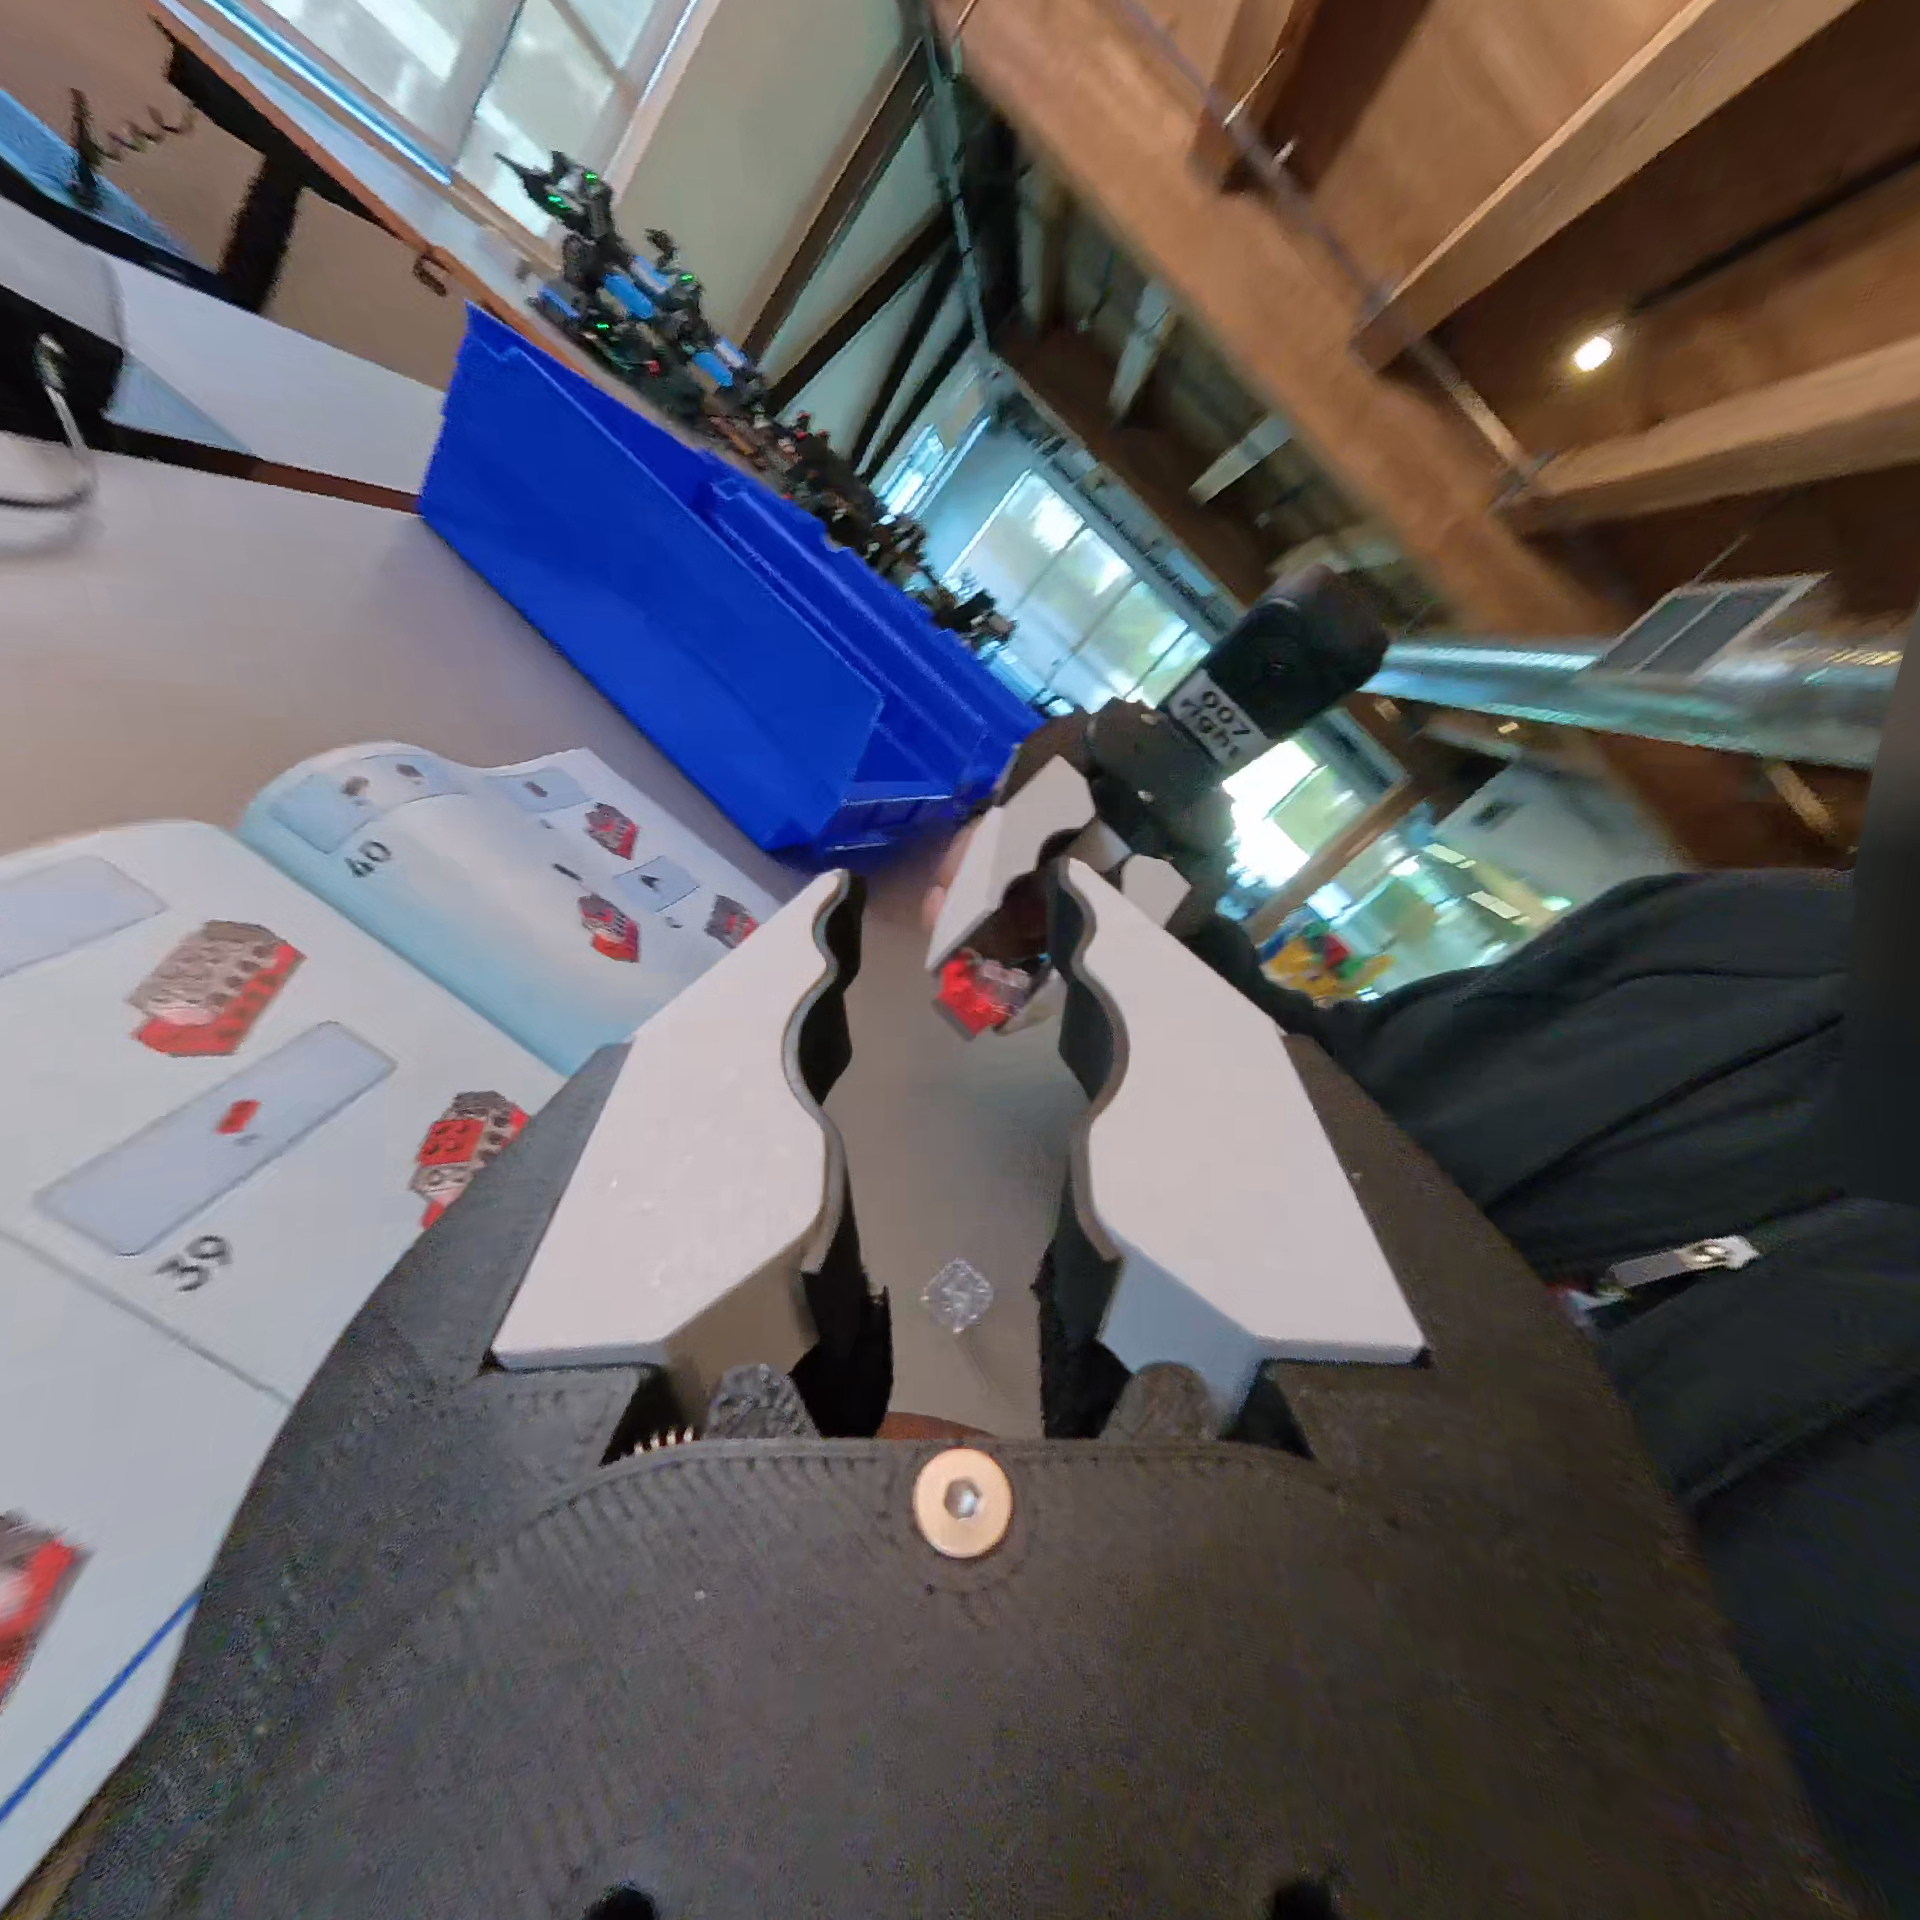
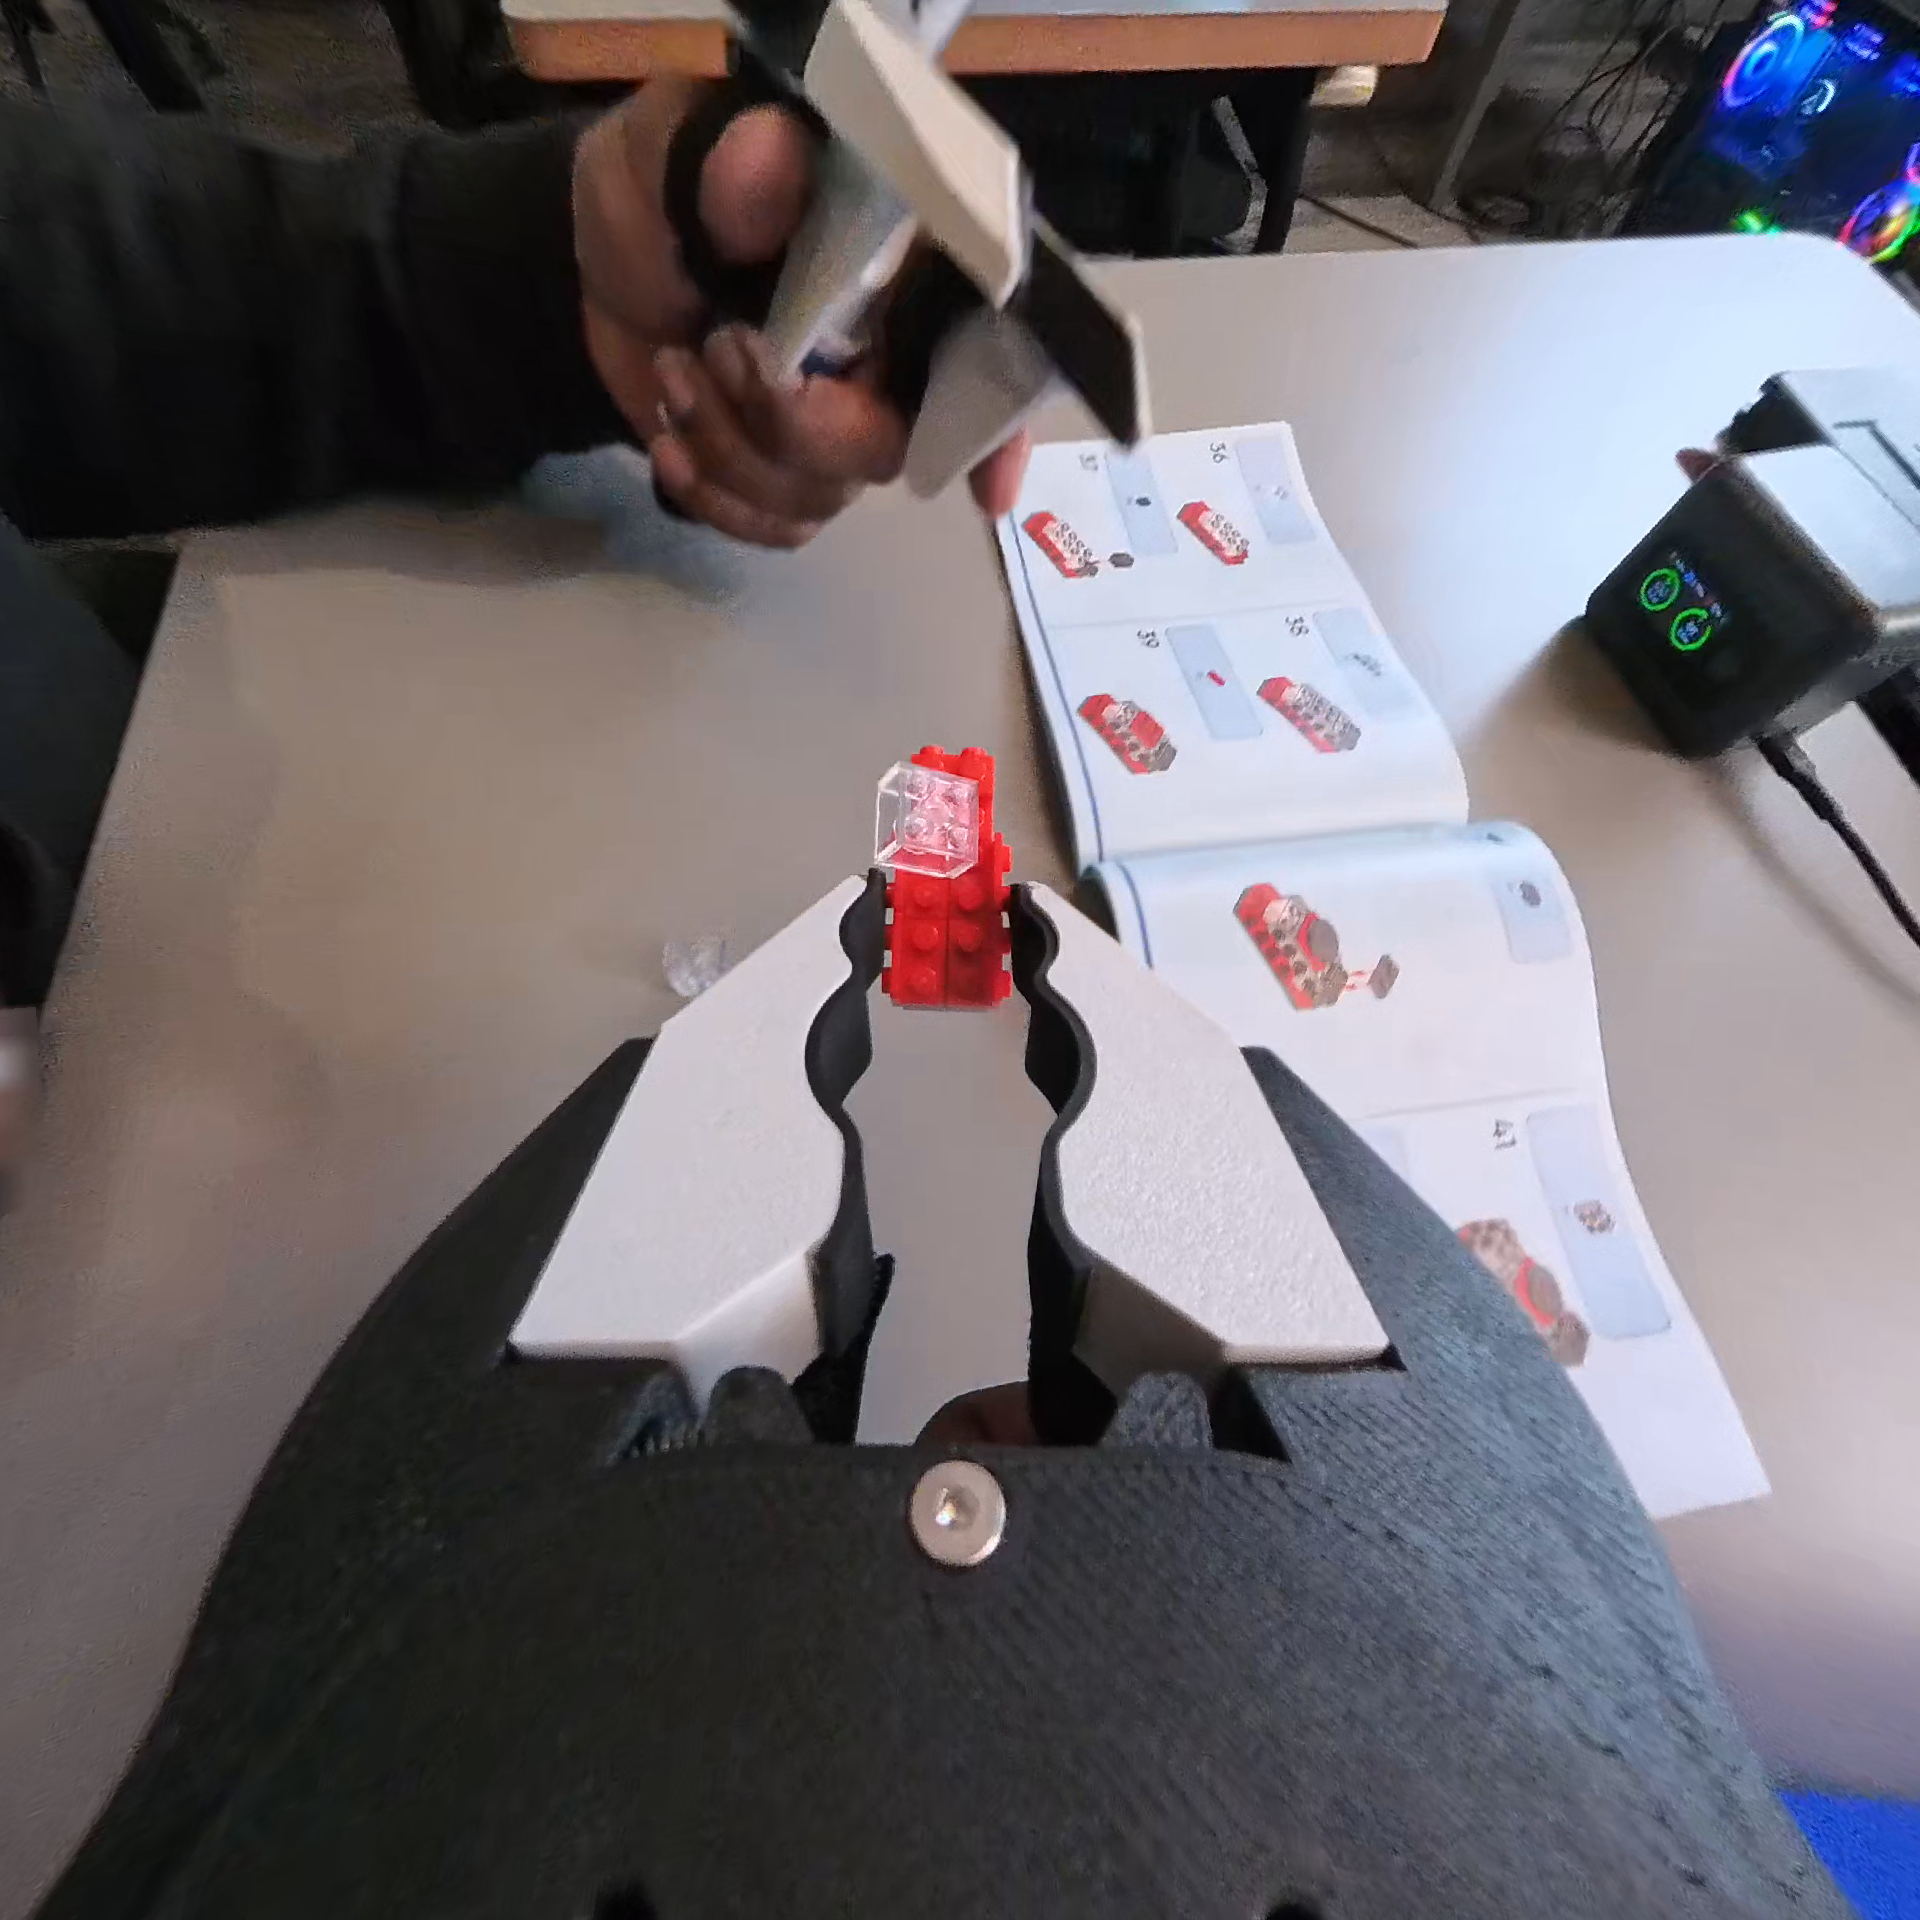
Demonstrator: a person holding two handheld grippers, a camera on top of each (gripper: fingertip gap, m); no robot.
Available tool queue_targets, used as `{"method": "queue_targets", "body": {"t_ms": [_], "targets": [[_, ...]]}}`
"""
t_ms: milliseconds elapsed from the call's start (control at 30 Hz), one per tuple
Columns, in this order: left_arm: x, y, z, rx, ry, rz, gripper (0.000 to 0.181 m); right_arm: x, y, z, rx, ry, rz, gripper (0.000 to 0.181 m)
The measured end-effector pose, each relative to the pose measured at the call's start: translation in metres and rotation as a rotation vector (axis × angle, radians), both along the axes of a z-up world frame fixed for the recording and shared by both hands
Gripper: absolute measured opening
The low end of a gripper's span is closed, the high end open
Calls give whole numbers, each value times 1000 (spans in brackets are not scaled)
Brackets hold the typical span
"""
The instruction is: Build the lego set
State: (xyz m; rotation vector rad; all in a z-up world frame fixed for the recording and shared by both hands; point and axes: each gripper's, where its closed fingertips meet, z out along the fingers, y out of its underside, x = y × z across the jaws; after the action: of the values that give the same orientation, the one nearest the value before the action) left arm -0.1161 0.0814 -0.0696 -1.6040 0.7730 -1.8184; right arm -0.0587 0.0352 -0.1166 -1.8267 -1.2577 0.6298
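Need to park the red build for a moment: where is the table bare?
Bare table lies left of the red lego assembly, save a small clear piece. Right is crowded: instruction booklet, then the black device and its cable. The blue bins line the far edge.

The right gripper (image 2: 943,902) is clamped, its fingertips pinching from both sides. The left gripper (image 1: 951,883) hangs raised and tilted, fingers parted, gripped by a dark-sleeved hand (image 2: 717,343).

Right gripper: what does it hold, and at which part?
The right gripper holds the red lego assembly by its two long sides, below the clear brick.
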Motion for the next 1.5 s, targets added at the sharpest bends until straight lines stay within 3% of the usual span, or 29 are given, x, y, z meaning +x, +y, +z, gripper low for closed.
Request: {"method": "queue_targets", "body": {"t_ms": [300,567,667,967,1500], "targets": [[-7,-4,-18,-199,-34,-36,38,-29,37,10,-7,-8,94,23],[-5,-1,-31,-319,-9,-48,38,-44,47,11,-23,4,149,23],[-2,-7,-33,-248,26,-56,37,-42,44,5,-44,-11,163,23],[3,-28,-40,230,186,-40,39,-44,34,13,-61,13,200,23],[11,-33,-30,397,138,19,37,-43,21,24,-65,25,248,23]]}}
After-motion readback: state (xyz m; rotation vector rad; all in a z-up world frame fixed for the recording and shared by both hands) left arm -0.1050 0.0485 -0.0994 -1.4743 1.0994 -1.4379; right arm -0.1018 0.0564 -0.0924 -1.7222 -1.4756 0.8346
